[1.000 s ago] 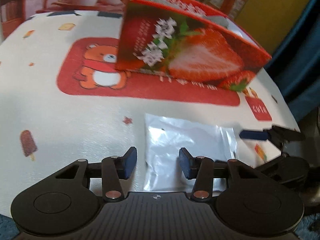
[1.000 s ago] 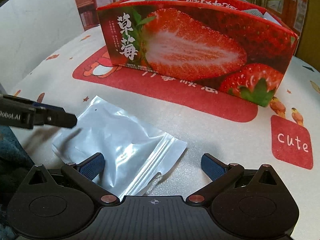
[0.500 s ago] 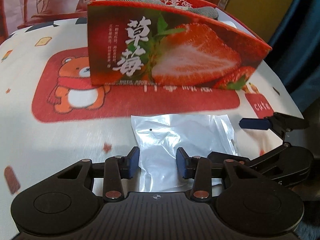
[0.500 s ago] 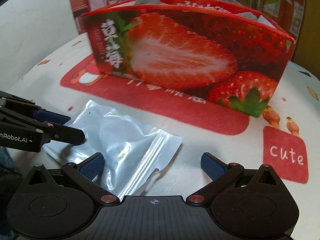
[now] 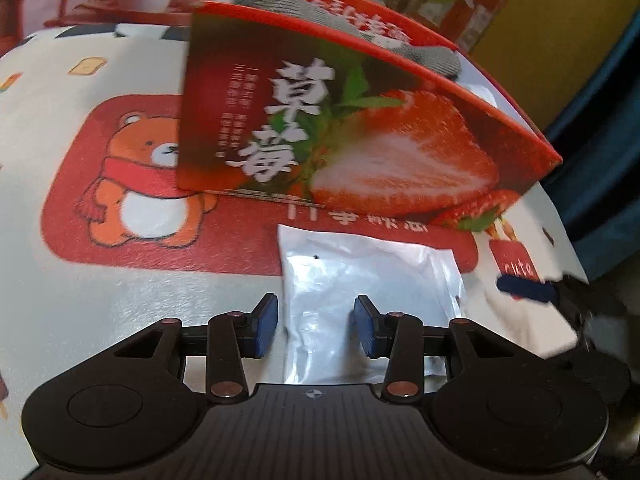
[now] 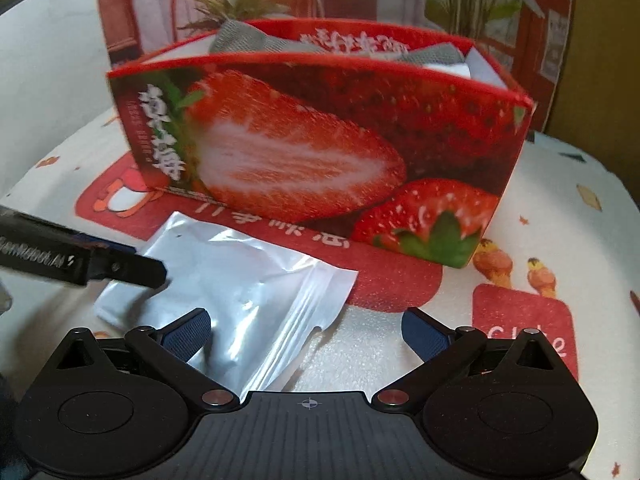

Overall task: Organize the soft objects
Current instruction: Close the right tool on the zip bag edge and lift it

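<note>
A silver zip bag point(image 5: 372, 276) lies flat on the tablecloth in front of a red strawberry-print box point(image 5: 360, 140). My left gripper point(image 5: 316, 326) hovers over the bag's near left part, partly open; its pads straddle the bag without pressing it. In the right wrist view the bag point(image 6: 240, 276) has its zip end between the wide-open fingers of my right gripper point(image 6: 306, 332). A left-gripper finger point(image 6: 132, 268) reaches over the bag's left corner. Grey cloth point(image 6: 240, 36) and something white point(image 6: 476, 68) sit inside the box point(image 6: 320, 152).
The round table point(image 5: 100, 300) has a cream cloth with a bear print point(image 5: 148, 184) and a "cute" patch point(image 6: 524, 328). Potted plants point(image 6: 236, 4) stand behind the box. Dark blue fabric point(image 5: 600, 140) hangs past the table's right edge.
My left gripper has swung across the table toward the bag, which now lies between its fingers, and its jaws have narrowed a little. My right gripper has edged nearer the box and bag.
</note>
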The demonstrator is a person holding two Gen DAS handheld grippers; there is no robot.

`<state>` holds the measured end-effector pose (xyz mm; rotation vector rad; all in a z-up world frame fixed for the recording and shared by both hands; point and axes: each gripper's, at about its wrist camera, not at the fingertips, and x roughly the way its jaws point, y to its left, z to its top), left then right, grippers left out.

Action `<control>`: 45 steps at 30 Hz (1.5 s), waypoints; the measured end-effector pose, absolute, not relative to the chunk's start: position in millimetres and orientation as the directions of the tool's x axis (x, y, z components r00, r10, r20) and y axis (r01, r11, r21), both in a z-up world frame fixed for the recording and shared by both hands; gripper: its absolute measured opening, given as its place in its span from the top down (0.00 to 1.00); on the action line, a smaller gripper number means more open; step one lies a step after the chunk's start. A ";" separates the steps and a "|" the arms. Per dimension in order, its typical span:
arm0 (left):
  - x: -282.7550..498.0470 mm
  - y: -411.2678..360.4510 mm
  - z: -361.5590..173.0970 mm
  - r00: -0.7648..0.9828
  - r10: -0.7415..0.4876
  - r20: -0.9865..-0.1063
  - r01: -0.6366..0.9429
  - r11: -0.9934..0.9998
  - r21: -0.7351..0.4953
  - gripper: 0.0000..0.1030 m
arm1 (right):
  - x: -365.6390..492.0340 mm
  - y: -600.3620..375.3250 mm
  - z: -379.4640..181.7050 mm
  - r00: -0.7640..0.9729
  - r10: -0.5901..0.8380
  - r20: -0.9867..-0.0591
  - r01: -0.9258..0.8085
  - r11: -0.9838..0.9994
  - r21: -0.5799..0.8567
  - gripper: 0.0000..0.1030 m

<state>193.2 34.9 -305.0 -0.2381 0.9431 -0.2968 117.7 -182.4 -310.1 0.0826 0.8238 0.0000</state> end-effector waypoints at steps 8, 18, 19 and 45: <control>183.4 48.5 -296.6 0.606 -0.317 -0.729 0.105 0.941 -0.322 0.57 | 109.8 -155.4 -312.2 0.661 0.064 -0.747 -0.074 0.997 0.019 0.01; 181.7 60.7 -297.5 0.628 -0.274 -0.729 0.079 0.953 -0.291 0.57 | 129.4 -157.3 -325.3 0.630 0.035 -0.776 -0.036 0.999 0.016 0.02; 182.1 62.7 -297.3 0.630 -0.270 -0.728 0.073 0.954 -0.291 0.57 | 133.4 -158.9 -324.8 0.632 0.027 -0.775 -0.025 1.000 0.014 0.04; 180.4 38.7 -286.1 0.636 -0.320 -0.702 0.237 0.947 -0.217 0.47 | 147.9 -194.2 -285.5 0.712 0.059 -0.700 0.062 0.987 0.146 0.15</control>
